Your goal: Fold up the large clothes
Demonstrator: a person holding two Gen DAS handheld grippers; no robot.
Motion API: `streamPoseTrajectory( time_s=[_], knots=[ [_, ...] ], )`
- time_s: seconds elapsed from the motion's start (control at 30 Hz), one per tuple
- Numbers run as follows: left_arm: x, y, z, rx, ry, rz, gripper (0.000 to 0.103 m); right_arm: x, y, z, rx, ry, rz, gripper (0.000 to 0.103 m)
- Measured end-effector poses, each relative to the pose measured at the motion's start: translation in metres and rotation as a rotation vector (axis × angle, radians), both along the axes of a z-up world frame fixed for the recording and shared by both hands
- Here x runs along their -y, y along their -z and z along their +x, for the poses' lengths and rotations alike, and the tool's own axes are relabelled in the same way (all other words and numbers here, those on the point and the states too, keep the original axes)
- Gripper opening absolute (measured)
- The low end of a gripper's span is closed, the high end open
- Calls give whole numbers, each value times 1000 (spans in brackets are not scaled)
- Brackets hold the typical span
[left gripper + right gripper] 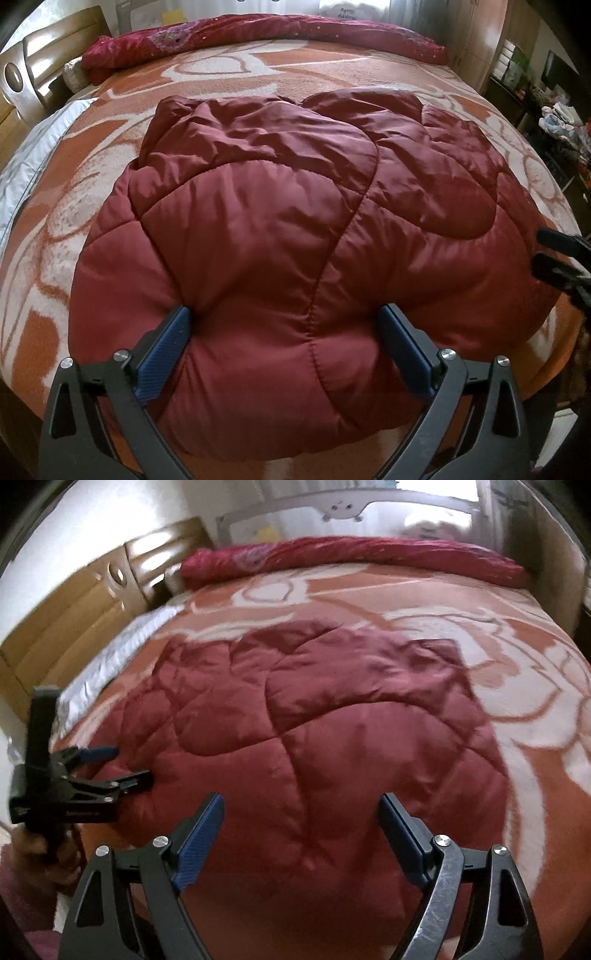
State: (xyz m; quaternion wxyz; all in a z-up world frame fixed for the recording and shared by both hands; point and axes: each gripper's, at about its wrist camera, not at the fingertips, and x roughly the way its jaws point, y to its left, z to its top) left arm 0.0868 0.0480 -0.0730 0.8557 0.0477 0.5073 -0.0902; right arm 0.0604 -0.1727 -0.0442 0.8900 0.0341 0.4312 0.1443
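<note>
On the bed [258,70], near its front edge: your folded maroon quilted jacket [295,229] lies on the orange-and-white blanket [48,229] | your left claw [284,332] gapes wide, pads straddling the jacket's near bulge | your right claw [301,823] spread, empty, just above the jacket.

A dark red quilted jacket [280,229] lies ahead of the blue-padded black left gripper [284,328], on an orange blanket [317,70] with cream swirls, a crimson quilt [258,37] beyond.
</note>
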Motion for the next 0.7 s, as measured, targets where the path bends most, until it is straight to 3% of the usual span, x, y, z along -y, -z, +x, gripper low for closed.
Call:
streamPoseTrajectory(
  time_s=[0.33,0.53,0.7],
  knots=[
    [2,0,3,-1,-2,3,102,4,36,52,-48,52,-69,91],
    [-10,-26,12,28,-25,-112,100,7,40,60,-52,58,-64,94],
    [-10,-27,27,21,-46,-101,100,7,37,57,-52,63,-50,94]
  ],
)
